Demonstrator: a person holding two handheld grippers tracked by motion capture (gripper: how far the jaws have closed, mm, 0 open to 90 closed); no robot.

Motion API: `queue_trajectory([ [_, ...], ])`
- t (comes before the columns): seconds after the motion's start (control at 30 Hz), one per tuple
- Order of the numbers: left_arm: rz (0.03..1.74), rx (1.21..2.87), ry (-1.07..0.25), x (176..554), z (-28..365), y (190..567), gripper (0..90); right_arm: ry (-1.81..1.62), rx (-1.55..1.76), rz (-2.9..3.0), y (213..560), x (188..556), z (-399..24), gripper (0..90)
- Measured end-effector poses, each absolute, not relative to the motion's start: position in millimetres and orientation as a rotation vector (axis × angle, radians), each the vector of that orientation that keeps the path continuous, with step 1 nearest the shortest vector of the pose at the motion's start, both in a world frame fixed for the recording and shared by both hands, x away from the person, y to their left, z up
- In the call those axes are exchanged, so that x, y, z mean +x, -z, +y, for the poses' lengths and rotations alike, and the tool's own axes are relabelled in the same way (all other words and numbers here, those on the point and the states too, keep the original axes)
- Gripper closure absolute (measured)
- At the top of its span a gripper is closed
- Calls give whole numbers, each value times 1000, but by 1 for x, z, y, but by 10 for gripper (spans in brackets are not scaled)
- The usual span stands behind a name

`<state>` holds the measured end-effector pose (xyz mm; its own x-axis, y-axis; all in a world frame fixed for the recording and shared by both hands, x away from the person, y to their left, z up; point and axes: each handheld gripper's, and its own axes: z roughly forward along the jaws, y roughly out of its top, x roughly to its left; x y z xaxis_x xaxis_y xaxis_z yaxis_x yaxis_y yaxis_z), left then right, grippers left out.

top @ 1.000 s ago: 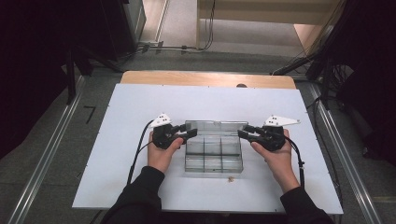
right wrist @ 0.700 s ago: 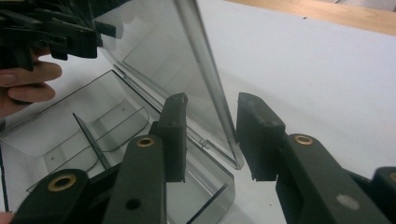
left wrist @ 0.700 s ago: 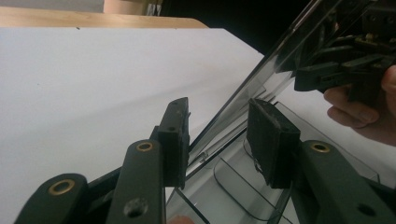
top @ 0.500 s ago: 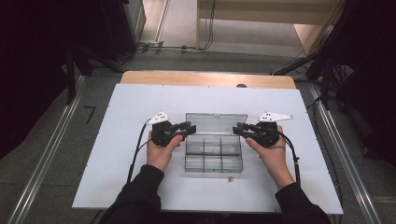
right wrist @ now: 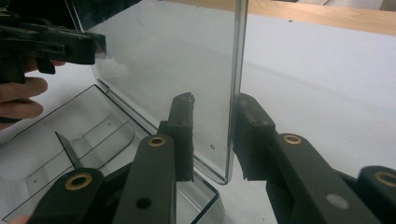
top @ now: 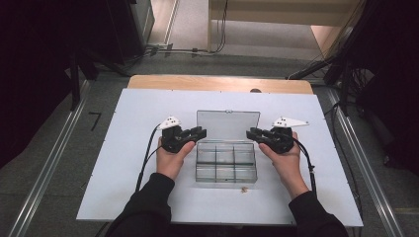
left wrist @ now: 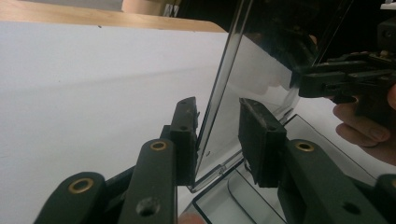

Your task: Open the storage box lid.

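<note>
Clear plastic compartment box (top: 226, 164) mid-bench, its transparent hinged lid (top: 228, 126) upright — opening nearly done. Left claw (top: 196, 134) and right claw (top: 253, 134) straddle the lid's side edges, jaws just been closing, gaps visible — not yet pinching. Left: grip.

Grey floor (top: 59, 163) surrounds white table (top: 123, 163), dark surroundings.
</note>
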<state>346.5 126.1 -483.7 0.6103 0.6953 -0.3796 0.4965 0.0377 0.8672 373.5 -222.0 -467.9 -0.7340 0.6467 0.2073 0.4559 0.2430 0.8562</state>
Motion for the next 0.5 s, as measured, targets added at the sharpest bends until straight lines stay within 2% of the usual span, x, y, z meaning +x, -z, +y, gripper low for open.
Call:
queue_trajectory([
  [0.5,1078,1623,-193,355,125,485,747,-1528,1126,2301,475,384,-221,683],
])
